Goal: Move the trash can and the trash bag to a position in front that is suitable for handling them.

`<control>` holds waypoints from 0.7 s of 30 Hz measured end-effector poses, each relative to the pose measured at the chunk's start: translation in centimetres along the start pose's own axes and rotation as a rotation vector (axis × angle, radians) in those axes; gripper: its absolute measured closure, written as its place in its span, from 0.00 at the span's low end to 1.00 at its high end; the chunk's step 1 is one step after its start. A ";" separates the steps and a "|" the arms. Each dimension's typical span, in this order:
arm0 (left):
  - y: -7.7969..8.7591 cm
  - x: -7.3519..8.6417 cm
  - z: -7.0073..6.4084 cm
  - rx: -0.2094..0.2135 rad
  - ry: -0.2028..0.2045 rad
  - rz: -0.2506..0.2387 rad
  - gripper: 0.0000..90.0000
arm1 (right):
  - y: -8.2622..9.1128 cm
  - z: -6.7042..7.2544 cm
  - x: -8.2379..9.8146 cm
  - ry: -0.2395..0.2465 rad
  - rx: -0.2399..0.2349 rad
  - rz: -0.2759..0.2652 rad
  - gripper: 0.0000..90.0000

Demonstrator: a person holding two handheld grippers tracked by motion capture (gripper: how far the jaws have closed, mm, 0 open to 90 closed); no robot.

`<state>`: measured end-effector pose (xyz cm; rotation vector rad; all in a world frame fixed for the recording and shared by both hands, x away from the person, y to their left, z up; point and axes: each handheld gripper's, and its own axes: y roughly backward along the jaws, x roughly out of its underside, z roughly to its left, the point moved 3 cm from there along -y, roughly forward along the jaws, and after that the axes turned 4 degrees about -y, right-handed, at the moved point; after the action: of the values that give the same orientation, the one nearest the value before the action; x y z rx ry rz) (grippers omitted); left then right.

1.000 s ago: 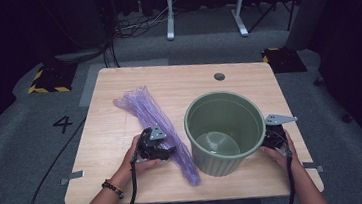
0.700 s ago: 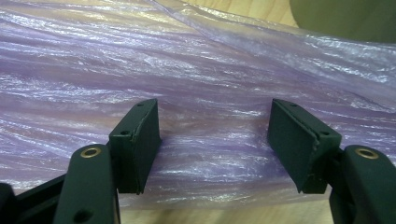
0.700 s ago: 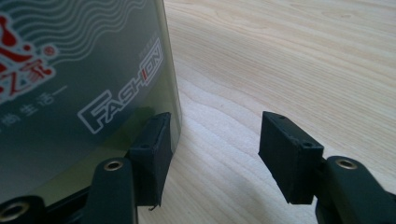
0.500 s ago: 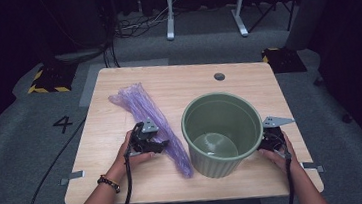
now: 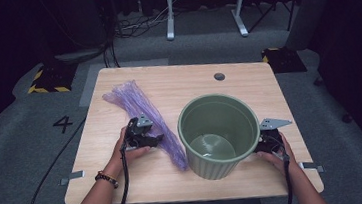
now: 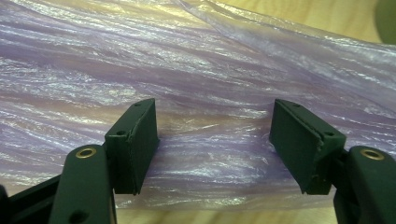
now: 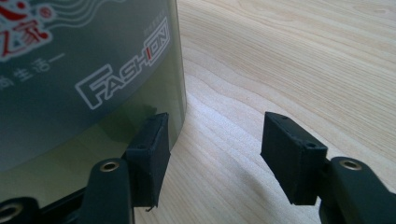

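Observation:
A long, crumpled purple plastic bag lies slantwise on the left half of the wooden table. My left gripper sits at the bag's middle, held by a hand. In the left gripper view its jaws stand open just over the purple film, not pressing on it. A green ribbed bin stands upright and empty at the front right. My right gripper is low beside its base, open. In the right gripper view its left pad sits close by the bin's wall, with bare wood between the jaws.
A round cable hole sits near the table's far edge. Cables trail from both grippers over the front edge. Beyond the table are grey carpet, a white frame's legs and yellow-black striped blocks.
My left hand has slid left and a little farther up along the purple bag. The right hand and the bin have barely moved.

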<state>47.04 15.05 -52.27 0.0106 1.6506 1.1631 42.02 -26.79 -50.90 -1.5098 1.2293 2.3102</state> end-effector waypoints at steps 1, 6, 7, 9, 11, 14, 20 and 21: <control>0.0 0.0 0.2 -0.012 0.004 0.005 0.36 | 0.0 0.0 0.0 -0.001 0.000 0.001 0.47; 0.0 0.0 0.2 -0.020 0.010 0.002 0.36 | -0.2 0.0 0.1 0.001 -0.002 0.006 0.47; 0.0 0.0 0.2 -0.020 0.010 0.002 0.36 | -0.2 0.0 0.2 0.001 -0.001 0.007 0.47; 0.1 0.1 0.2 -0.019 0.008 0.003 0.36 | -0.2 0.0 0.2 0.000 -0.002 0.007 0.47; 0.1 0.1 0.2 -0.018 0.011 0.003 0.36 | -0.2 0.0 0.2 -0.002 -0.001 0.009 0.46; 0.3 0.3 0.0 -0.017 0.011 0.002 0.37 | 0.1 0.0 0.5 0.004 0.008 0.024 0.42; 1.2 1.1 -0.6 0.015 -0.025 0.000 0.37 | 2.1 0.3 1.5 0.019 0.024 0.034 0.36; 1.6 1.4 -1.0 0.030 -0.039 -0.001 0.37 | 3.1 0.7 2.0 0.029 0.006 0.024 0.31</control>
<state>44.87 15.97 -52.26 0.0515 1.6333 1.1307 38.98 -28.95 -50.65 -1.5403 1.2662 2.3055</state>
